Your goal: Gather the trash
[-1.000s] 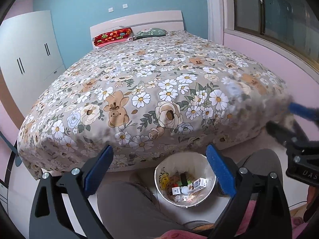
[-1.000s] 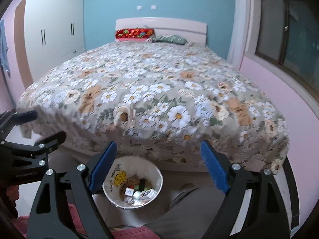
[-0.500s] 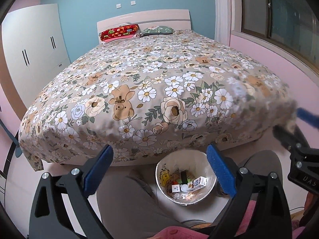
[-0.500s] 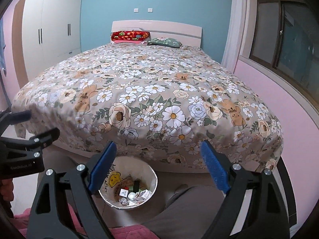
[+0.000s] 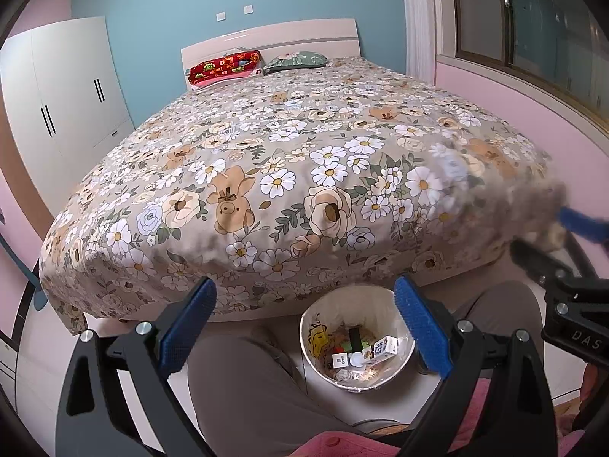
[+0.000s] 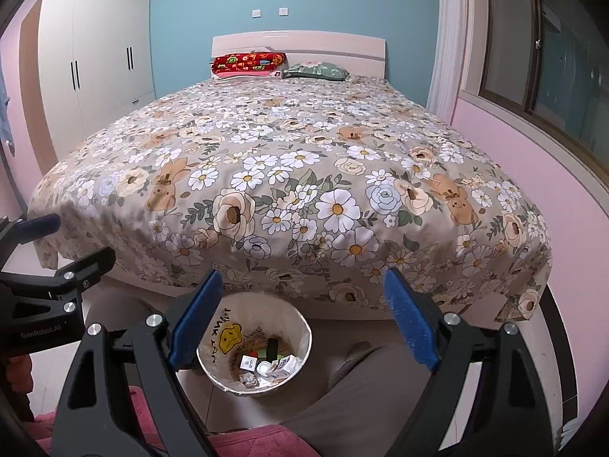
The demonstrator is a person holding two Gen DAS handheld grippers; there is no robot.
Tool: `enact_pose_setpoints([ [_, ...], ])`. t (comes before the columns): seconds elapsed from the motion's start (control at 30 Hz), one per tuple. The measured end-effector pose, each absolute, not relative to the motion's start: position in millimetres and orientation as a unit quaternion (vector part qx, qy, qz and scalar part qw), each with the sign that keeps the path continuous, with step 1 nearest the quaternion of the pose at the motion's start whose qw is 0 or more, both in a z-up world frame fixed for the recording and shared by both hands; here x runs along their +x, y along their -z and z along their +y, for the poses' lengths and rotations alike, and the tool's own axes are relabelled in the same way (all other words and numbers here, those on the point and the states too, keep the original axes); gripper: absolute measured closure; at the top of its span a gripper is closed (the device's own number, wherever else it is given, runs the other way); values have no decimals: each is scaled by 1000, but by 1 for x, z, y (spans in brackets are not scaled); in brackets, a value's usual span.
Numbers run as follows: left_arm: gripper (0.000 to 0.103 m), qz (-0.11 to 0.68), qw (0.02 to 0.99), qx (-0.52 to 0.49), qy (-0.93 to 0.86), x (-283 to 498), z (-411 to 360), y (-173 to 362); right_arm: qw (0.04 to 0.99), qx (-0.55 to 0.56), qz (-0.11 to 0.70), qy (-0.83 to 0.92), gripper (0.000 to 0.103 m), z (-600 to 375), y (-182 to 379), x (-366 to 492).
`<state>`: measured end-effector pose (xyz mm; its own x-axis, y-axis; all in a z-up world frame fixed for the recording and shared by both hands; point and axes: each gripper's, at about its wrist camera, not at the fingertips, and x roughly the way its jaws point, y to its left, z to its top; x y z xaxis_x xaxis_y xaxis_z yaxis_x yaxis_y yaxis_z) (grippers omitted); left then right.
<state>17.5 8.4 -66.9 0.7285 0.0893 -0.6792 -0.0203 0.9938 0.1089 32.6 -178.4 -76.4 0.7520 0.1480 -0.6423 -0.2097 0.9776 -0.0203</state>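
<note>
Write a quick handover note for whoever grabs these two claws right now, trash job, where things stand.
Left claw: open, holding nothing.
Right claw: open, holding nothing.
Trash bin: on the floor at the foot of the bed, between the operator's legs, with cartons and wrappers already inside.
Done: some trash is binned.
Left: no loose trash shows on the bedspread or visible floor; look around the room before stopping.

Both views tilt upward compared with a second ago: the headboard [image 6: 298, 43] and the wall sockets [image 6: 270, 11] above it sit lower in frame, with more blue wall showing. The waste bin [image 5: 356, 339] slides lower between the left gripper [image 5: 304, 323] jaws. In the right wrist view the bin [image 6: 255, 346] drifts from the left jaw toward mid-gap of the right gripper [image 6: 302, 320].
</note>
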Motion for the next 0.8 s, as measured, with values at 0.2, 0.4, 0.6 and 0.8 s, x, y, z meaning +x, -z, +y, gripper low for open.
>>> enact_pose_setpoints([
  [0.2, 7, 368, 928, 48, -27, 19, 8, 66, 934, -46, 341, -96, 18, -178, 77, 33],
  [0.4, 7, 367, 929, 46, -26, 20, 8, 65, 934, -46, 341, -96, 18, -178, 77, 33],
  [0.6, 7, 369, 928, 43, -25, 20, 8, 64, 934, -46, 340, -95, 18, -177, 77, 33],
  [0.8, 7, 367, 929, 44, -25, 20, 7, 64, 934, -49, 340, -97, 18, -177, 77, 33],
])
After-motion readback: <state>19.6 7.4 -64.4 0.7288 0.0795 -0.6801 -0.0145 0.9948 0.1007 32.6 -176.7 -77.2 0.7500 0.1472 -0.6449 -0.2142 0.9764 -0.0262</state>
